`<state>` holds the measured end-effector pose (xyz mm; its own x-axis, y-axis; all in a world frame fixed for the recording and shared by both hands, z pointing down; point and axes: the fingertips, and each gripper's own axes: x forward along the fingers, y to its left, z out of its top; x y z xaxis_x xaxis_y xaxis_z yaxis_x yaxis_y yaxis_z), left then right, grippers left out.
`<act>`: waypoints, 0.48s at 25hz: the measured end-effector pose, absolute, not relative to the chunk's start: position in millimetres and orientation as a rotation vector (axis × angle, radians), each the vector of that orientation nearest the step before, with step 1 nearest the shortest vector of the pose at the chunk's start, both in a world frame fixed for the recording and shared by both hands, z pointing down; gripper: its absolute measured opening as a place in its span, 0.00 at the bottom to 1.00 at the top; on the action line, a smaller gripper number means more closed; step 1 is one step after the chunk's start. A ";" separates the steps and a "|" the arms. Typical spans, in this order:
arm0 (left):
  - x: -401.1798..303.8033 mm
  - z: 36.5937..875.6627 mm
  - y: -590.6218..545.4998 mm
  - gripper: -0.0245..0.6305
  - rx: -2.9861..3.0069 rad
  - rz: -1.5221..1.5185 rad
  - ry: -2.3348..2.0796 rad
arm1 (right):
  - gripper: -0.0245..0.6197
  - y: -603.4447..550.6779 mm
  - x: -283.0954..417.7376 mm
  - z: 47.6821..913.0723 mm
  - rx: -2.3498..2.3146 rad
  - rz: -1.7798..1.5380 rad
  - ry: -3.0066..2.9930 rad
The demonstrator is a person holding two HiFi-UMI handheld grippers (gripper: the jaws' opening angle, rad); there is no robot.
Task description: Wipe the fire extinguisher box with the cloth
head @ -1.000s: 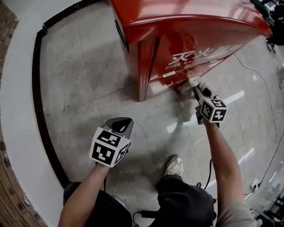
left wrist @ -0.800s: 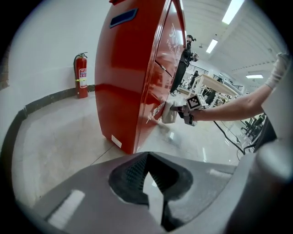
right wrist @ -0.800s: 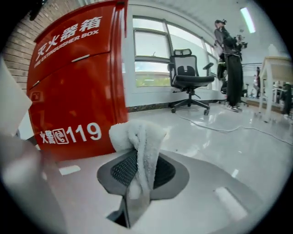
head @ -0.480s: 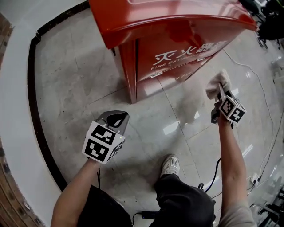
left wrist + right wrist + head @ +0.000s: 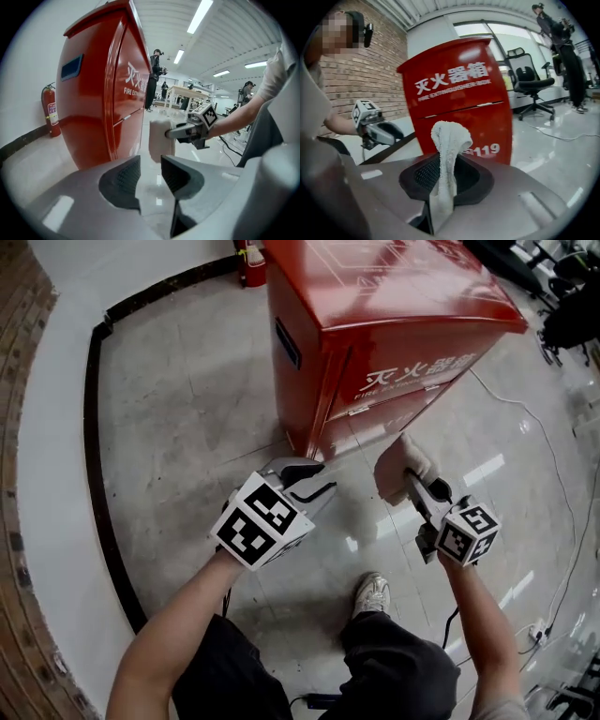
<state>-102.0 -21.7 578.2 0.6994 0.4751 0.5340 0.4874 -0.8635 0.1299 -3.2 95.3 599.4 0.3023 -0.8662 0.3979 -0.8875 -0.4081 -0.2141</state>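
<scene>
While your right gripper [image 5: 412, 486] is closed on the one white cloth [image 5: 397, 465], your left gripper [image 5: 315, 487], just beside it, has its jaws apart with nothing between. One red fire extinguisher box [image 5: 375, 324] stands ahead of both grippers, near the cloth but apart from it.

Cloth [image 5: 394, 463] in right tool [image 5: 412, 480], before box [image 5: 375, 306], left tool [image 5: 322, 482] beside

The fire extinguisher box [image 5: 403, 296] looks like glossy red painted metal, the cloth [image 5: 449, 140] nubbly white terry, the floor [image 5: 187, 418] smooth, polished, reflective stone
</scene>
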 end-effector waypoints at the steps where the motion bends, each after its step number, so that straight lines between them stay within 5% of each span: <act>1: -102.1 568.9 -20.7 0.25 -2.868 -0.862 -0.853 | 0.17 78.9 -24.9 591.5 2.434 0.705 -1.775; 4: -106.2 544.0 -21.5 0.40 -2.810 -0.793 -0.963 | 0.17 35.8 -78.7 563.0 2.261 0.648 -2.028; 8: -123.6 513.3 -33.5 0.43 -2.807 -0.747 -1.083 | 0.17 -9.6 -128.3 527.2 2.001 0.528 -2.268; 12: -137.8 474.3 -56.6 0.25 -2.865 -0.633 -1.114 | 0.18 -42.4 -138.0 491.5 1.897 0.429 -2.315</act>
<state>-137.8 -56.6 474.3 0.6667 0.6474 0.3693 0.6485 -0.7481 0.1406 -138.0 -42.4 491.5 -0.2086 -0.9407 0.2676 -0.9741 0.1754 -0.1425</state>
